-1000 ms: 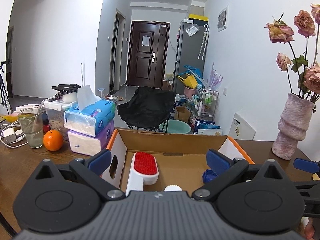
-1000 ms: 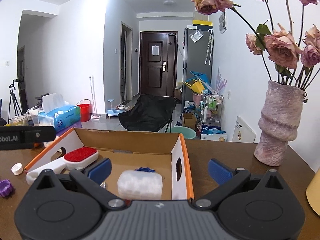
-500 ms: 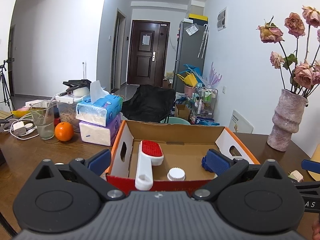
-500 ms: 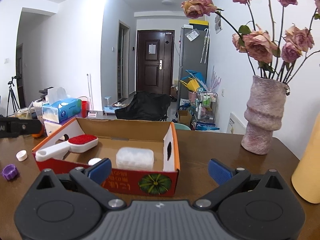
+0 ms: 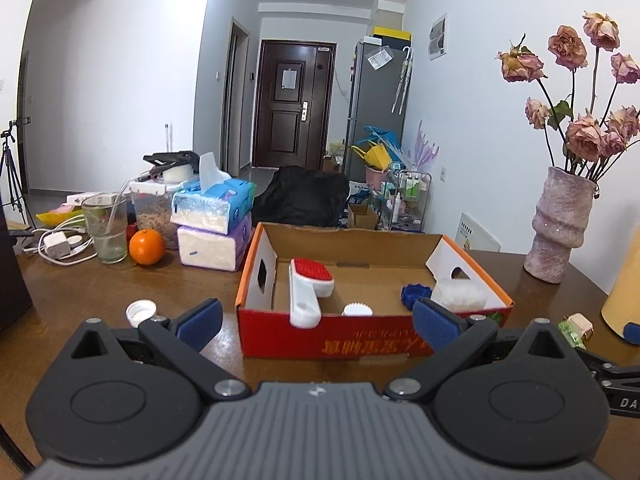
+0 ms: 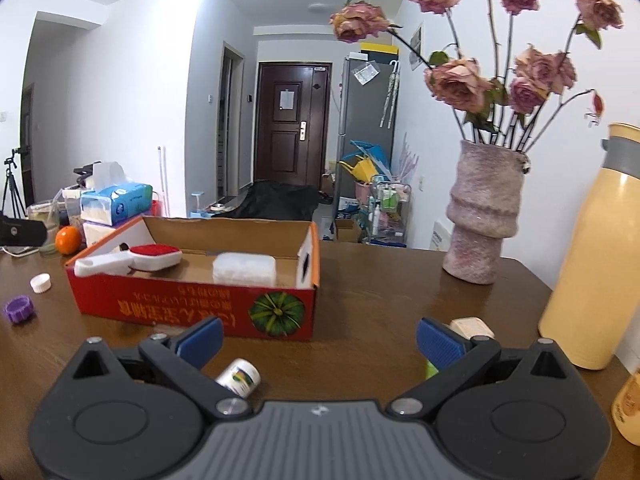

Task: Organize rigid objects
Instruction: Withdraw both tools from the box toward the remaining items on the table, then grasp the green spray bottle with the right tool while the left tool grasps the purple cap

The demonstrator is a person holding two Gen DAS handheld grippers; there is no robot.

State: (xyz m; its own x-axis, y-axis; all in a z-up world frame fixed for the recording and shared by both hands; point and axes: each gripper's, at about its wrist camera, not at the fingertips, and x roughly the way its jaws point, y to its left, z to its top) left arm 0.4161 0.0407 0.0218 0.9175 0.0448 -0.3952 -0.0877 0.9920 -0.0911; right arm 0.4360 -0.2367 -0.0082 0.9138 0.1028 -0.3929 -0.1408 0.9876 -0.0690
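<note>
Both my left hand-held gripper (image 5: 316, 320) and right hand-held gripper (image 6: 318, 338) gape empty before the red cardboard box (image 6: 192, 304) on the brown wooden tabletop (image 6: 380, 288).

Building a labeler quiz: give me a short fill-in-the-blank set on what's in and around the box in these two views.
1. The bristles of the brush lying in the cardboard box are ____.
2. The loose cap on the table, outside the box beside the white cap, is ____.
3. Both the left tongs and the right tongs are ____ and hold nothing.
4. The pink vase holds dried ____.

Missing words: red; purple; open; roses
</note>
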